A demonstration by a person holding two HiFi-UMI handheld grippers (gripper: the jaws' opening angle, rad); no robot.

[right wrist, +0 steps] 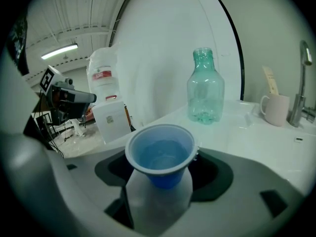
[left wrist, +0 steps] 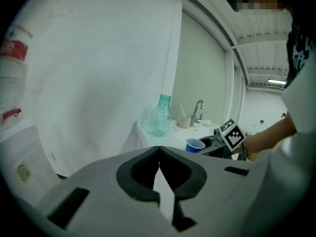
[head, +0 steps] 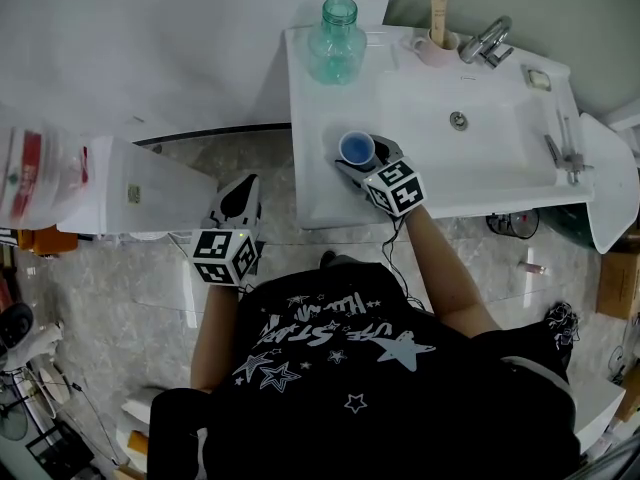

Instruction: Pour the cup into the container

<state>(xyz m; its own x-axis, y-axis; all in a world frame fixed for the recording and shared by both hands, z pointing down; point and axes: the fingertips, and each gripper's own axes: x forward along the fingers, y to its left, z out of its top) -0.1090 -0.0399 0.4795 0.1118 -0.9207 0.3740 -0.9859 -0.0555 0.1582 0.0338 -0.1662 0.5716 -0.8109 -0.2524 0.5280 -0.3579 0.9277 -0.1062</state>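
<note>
A blue cup (head: pixel 357 149) with clear liquid in it stands on the white sink counter (head: pixel 315 183), near its front left corner. My right gripper (head: pixel 358 160) reaches in from the front with one jaw on each side of the cup (right wrist: pixel 160 152); the rim touches the pads, so it is shut on the cup. A teal plastic bottle (head: pixel 337 43), uncapped, stands at the counter's back left, also in the right gripper view (right wrist: pixel 205 90). My left gripper (head: pixel 243 190) hangs left of the sink, above the floor. Its jaws (left wrist: pixel 159 154) meet at the tips, empty.
The sink basin (head: pixel 470 158) lies right of the cup, with a faucet (head: pixel 485 40) and a mug (head: pixel 437 46) holding a stick behind it. A white water dispenser (head: pixel 130 193) with a jug (head: pixel 35 173) stands to the left.
</note>
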